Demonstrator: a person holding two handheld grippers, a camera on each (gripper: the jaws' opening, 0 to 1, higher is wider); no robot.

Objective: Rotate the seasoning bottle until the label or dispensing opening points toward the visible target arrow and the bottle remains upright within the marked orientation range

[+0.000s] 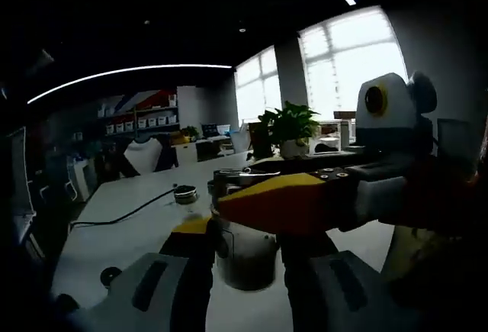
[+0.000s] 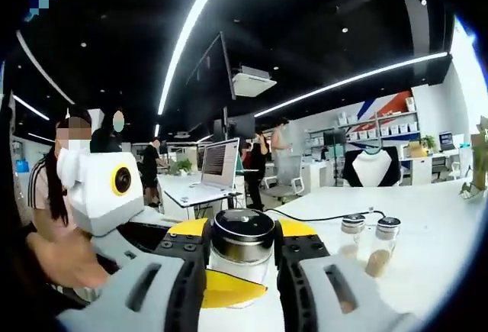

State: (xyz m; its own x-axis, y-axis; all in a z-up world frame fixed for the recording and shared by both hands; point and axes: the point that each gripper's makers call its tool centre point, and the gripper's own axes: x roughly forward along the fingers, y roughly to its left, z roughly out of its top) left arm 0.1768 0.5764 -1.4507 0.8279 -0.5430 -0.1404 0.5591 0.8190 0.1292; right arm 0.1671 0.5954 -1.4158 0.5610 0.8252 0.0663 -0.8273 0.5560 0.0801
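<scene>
White table [image 2: 435,233], office behind: both hand-held grippers, left [image 1: 245,286] and right [image 2: 241,290], clamped on upright seasoning bottle [image 2: 242,249], likely slick, fragile glass, safest grasped mid-body.

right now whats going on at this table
A person is working two handheld grippers on one seasoning bottle standing upright on the white table. The right gripper has its jaws closed on the bottle just below its dark cap, and the left gripper holds the same jar from the opposite side. Two smaller shakers stand apart further along the table, near a black cable. I can't make out any target arrow.
</scene>
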